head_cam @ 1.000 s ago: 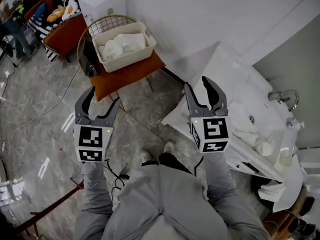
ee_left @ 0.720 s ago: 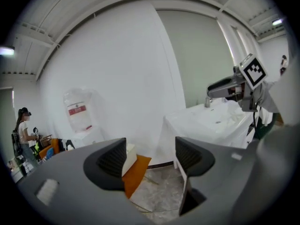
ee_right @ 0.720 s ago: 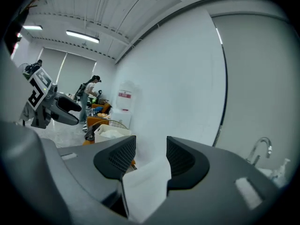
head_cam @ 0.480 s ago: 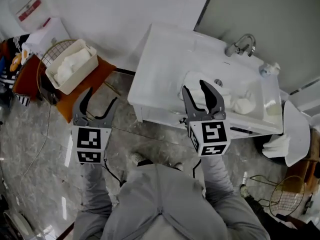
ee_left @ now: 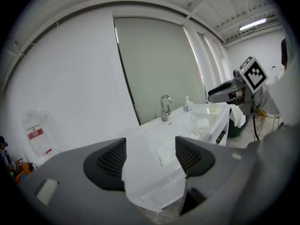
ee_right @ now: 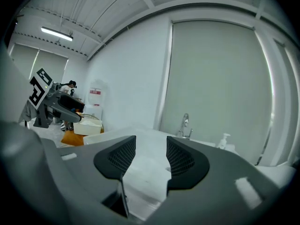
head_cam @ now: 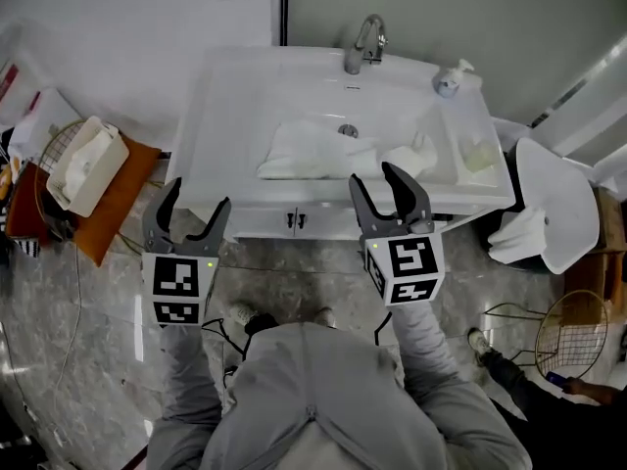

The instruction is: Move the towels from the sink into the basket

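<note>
In what is judged the approach step, the left gripper [head_cam: 199, 196] and right gripper [head_cam: 374, 176] are held apart and empty below the sink [head_cam: 235, 86] at upper centre, where the towels [head_cam: 313, 150] lie, so a reach-in and grasp is called for next.

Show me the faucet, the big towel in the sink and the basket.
faucet [head_cam: 364, 39], head view, on its spout.
big towel [head_cam: 299, 153], head view, on its middle.
basket [head_cam: 103, 180], head view, on its side wall.
</note>
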`<state>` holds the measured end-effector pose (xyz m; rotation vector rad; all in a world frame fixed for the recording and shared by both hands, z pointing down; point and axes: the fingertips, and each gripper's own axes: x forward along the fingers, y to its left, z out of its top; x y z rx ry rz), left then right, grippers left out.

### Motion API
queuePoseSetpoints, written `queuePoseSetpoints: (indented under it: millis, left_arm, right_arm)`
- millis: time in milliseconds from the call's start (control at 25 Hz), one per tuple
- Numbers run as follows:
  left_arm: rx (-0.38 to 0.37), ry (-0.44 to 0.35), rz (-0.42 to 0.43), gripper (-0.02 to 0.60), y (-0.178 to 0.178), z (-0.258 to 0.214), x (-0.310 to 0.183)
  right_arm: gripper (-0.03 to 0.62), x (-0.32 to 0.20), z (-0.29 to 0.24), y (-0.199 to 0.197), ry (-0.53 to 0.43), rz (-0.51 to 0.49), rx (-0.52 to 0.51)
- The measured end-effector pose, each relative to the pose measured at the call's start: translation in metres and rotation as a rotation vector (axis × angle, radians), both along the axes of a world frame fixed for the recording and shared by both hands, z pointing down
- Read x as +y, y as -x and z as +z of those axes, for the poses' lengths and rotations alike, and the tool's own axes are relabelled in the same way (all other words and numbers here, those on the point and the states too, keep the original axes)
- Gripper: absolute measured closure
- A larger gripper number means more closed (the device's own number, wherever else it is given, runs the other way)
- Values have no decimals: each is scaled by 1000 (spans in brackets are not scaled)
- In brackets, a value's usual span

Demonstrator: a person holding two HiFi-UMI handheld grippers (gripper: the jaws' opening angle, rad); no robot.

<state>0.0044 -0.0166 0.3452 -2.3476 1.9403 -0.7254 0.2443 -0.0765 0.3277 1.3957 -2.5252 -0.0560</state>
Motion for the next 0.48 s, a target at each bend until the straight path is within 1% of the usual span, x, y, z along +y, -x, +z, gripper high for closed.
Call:
queuePoseSetpoints:
  millis: [200,480]
  left_arm:
    - [-7,16,65,229,-61,5,-13]
    - [-14,60,166,229,-111,19,-45]
  right_arm:
    - [408,2,15,-72,46,74,1]
    - [408,-2,33,-130,88,187,7]
